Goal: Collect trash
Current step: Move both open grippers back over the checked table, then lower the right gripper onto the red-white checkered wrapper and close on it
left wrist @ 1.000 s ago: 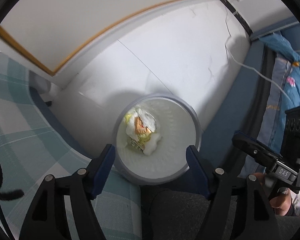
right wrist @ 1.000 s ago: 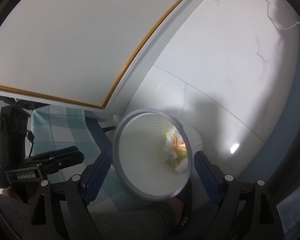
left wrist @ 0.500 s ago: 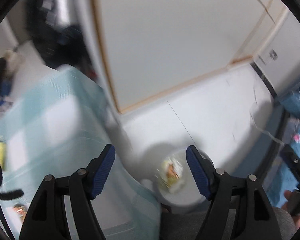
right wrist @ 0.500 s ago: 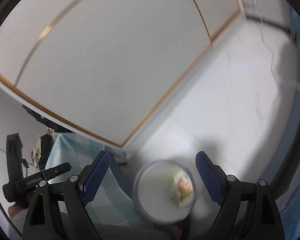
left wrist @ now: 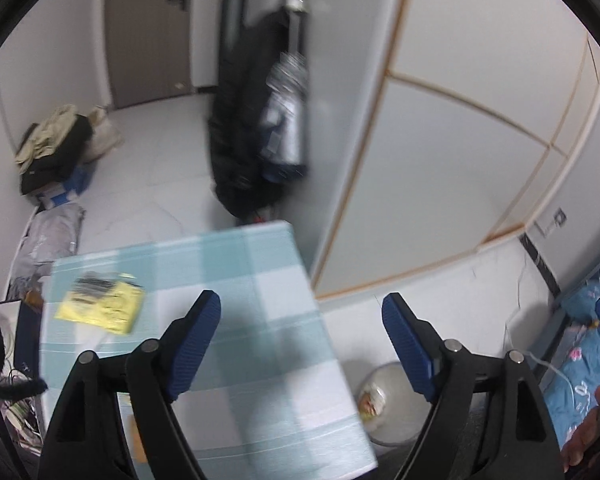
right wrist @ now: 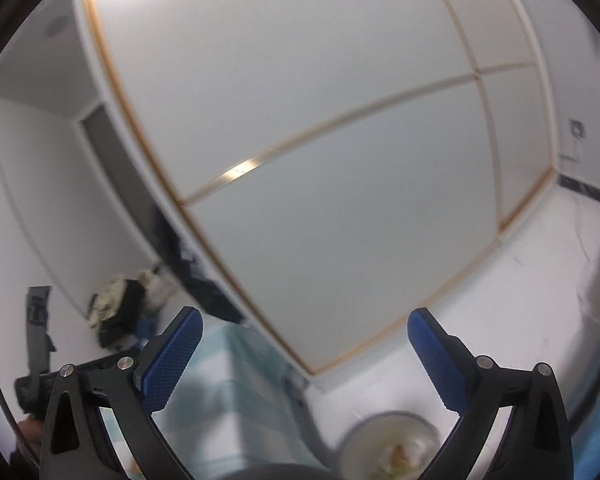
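No writing is legible anywhere. One checked worktop (left wrist: 236,280) carries one yellow packet (left wrist: 102,308) at 9 o'clock. On the white floor (left wrist: 160,192), one bin (left wrist: 392,404) at 5 o'clock holds crumpled trash (left wrist: 372,398). Left gripper (left wrist: 302,344): jaws apart, just widened, nothing between. Right gripper (right wrist: 304,360): the same, before white panelled doors (right wrist: 320,160).

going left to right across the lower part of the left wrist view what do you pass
yellow packet on the checked table → left pad of the open, empty left tongs → trash bin on the floor → right pad → blue floral bedding
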The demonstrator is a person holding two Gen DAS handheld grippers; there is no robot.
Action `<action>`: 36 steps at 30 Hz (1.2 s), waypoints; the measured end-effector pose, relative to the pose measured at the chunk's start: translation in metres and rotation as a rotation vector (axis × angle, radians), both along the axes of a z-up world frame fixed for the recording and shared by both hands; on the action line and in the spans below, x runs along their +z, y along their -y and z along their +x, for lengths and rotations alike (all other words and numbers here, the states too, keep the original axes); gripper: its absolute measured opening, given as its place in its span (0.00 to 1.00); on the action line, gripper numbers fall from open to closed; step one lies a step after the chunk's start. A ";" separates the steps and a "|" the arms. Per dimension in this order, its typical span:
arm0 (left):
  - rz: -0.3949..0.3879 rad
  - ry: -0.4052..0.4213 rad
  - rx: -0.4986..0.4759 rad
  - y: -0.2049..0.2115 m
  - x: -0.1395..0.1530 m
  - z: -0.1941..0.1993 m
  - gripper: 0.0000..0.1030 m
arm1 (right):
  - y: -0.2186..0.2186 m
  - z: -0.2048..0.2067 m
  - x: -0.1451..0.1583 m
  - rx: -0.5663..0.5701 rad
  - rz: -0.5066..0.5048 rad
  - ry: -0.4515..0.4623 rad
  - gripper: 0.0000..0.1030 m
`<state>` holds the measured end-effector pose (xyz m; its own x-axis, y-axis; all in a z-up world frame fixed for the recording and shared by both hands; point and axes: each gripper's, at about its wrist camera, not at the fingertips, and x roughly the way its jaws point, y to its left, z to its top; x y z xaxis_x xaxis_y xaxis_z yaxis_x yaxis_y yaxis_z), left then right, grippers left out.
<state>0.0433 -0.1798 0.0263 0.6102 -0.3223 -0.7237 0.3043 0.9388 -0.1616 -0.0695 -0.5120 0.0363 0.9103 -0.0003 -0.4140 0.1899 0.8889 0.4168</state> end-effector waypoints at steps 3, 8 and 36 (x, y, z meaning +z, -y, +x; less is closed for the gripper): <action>-0.007 0.036 0.047 -0.021 0.008 -0.011 0.79 | -0.036 0.005 0.021 0.061 -0.045 0.056 1.00; -0.045 0.060 0.108 -0.067 0.012 -0.018 0.80 | -0.081 0.018 0.028 0.151 -0.046 0.080 1.00; -0.140 -0.091 0.313 -0.232 -0.072 0.000 0.80 | -0.309 0.111 -0.090 0.540 -0.182 -0.298 0.91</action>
